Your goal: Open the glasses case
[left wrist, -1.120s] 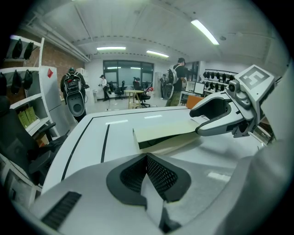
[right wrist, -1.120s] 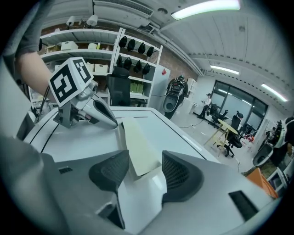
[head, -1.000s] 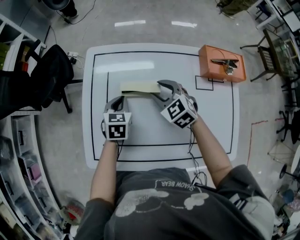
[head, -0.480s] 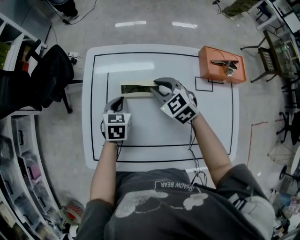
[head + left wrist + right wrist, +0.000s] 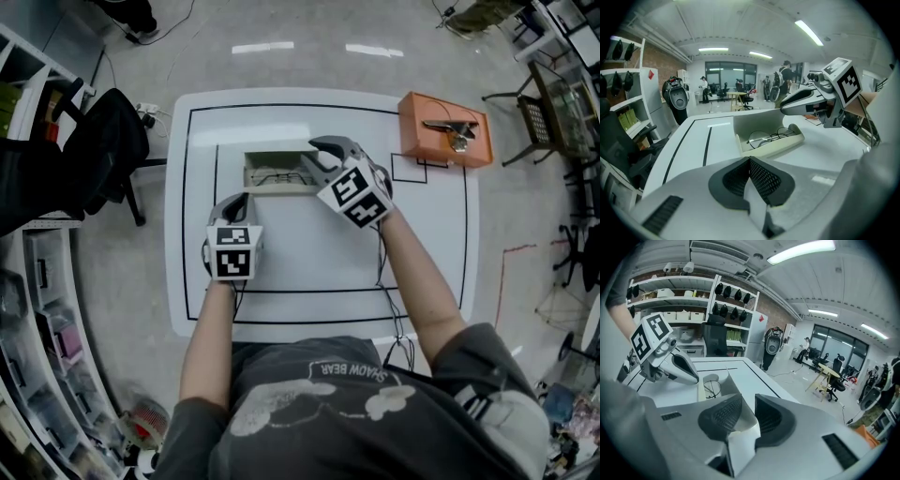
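The pale glasses case (image 5: 278, 171) lies open on the white table (image 5: 319, 272), its lid standing upright at the far side. Thin-framed glasses (image 5: 281, 175) rest in the tray, also seen in the left gripper view (image 5: 771, 137). My right gripper (image 5: 314, 155) is at the case's right end, shut on the lid's edge; the pale lid (image 5: 740, 420) sits between its pads. My left gripper (image 5: 242, 199) rests just in front of the case's left end, shut on nothing, the case (image 5: 768, 140) a short way ahead of it.
An orange box (image 5: 445, 127) with a metal tool on top stands at the table's far right corner. A black office chair (image 5: 103, 141) is off the left edge, with shelving along the left wall. Black lines mark the tabletop.
The case lay closed a second ago. My right gripper has swung the lid up and away, and the glasses inside now show. The left gripper has stayed still.
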Tool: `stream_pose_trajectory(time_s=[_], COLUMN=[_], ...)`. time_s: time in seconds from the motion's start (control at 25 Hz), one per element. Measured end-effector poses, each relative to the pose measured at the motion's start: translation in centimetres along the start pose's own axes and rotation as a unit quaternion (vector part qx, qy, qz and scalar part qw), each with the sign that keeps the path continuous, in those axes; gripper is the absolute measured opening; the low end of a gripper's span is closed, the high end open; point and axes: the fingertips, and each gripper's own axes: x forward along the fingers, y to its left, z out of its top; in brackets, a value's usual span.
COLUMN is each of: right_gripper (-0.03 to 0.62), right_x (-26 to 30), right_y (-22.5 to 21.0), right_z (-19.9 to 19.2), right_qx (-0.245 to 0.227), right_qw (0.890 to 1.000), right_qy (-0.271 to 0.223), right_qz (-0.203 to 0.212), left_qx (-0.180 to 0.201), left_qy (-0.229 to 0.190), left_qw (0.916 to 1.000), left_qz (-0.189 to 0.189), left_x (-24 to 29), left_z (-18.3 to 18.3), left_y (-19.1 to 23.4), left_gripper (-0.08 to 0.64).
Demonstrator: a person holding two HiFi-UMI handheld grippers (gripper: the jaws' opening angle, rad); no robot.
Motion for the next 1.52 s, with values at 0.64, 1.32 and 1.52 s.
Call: stream_pose_trajectory(time_s=[0.64, 1.32, 1.52], right_gripper=[0.090, 0.000, 0.000], right_x=[-5.8, -15.2, -17.8], right_y=[1.1, 8.6, 12.1], right_z=[1.5, 4.4, 4.9], right_qx=[0.022, 0.107, 0.141], right_qw=[0.997, 0.967, 0.950], right_qy=[0.000, -0.020, -0.028], right_qz=[-0.080, -0.232, -0.277], left_qx=[-0.036, 0.028, 0.053], left_qy=[-0.029, -0.091, -0.109], left_qw=[0.9984, 0.9874, 0.9791], left_qz=[-0.031, -0.127, -0.164], left_x=[-3.9, -14.1, -16.9], left_z=[0.5, 0.3, 0.0], left_y=[0.7, 0.5, 0.6], left_gripper=[0.002, 0.002, 0.002])
